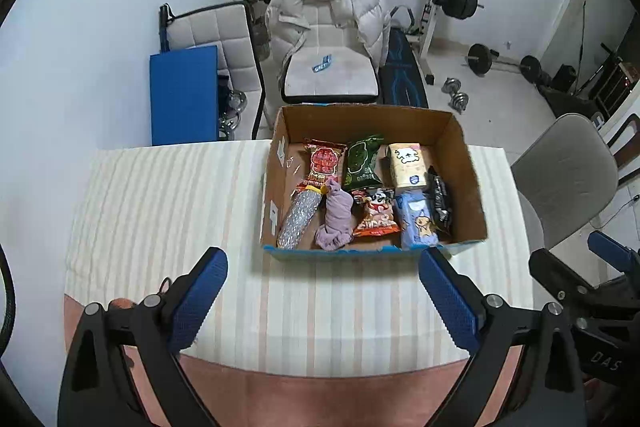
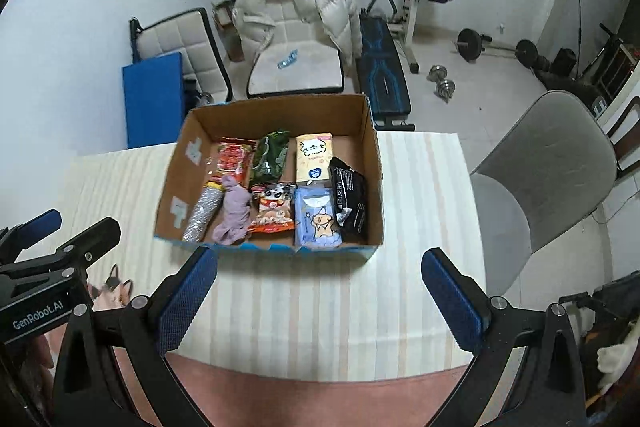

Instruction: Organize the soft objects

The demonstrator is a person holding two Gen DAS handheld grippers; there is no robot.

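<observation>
**Both grippers hovering short of the packed box**

I am holding the left gripper (image 1: 320, 291) and the right gripper (image 2: 320, 287) above the striped desk (image 1: 168, 195), each with its fingers spread wide and carrying nothing. The cardboard box (image 2: 372, 155) is sitting ahead of both, toward the desk's far edge, with the soft things lined up inside in rows: a lilac cloth bundle (image 1: 335, 217), a silvery sponge roll (image 1: 298, 217), a blue tissue pack (image 1: 416, 223), a yellow tissue pack (image 1: 408, 165), and snack bags beside them. I am judging that the sorting is nearly finished, since nothing loose is lying on the desk, and I am keeping the fingers wide so either side is ready for a last adjustment.
</observation>
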